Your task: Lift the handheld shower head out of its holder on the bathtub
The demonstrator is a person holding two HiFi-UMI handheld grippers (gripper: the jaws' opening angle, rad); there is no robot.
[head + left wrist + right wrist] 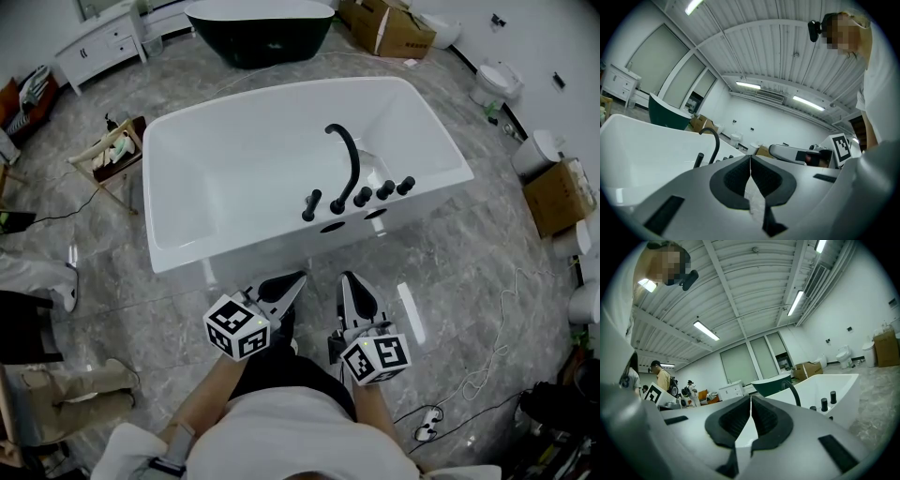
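A white bathtub [187, 234] stands in front of me in the head view. On its near rim is a black arched spout [345, 155] beside a row of black knobs [384, 189]. At the left end of that row the slim black handheld shower head [311, 204] stands upright in its holder; the left gripper view shows the shower head [698, 160] left of the spout [714, 140]. My left gripper [300, 278] and right gripper [346, 277] hang side by side short of the tub's near wall, both shut and empty. In their own views the left gripper [750, 157] and right gripper [750, 397] show jaws closed tip to tip.
A dark bathtub [261, 33] and cardboard boxes [394, 30] stand at the back, a white cabinet [98, 45] at the back left. A wooden rack [112, 155] sits left of the tub. Toilets [495, 82] and a box [558, 195] line the right wall. A cable [487, 361] lies on the floor. People [661, 378] stand far off.
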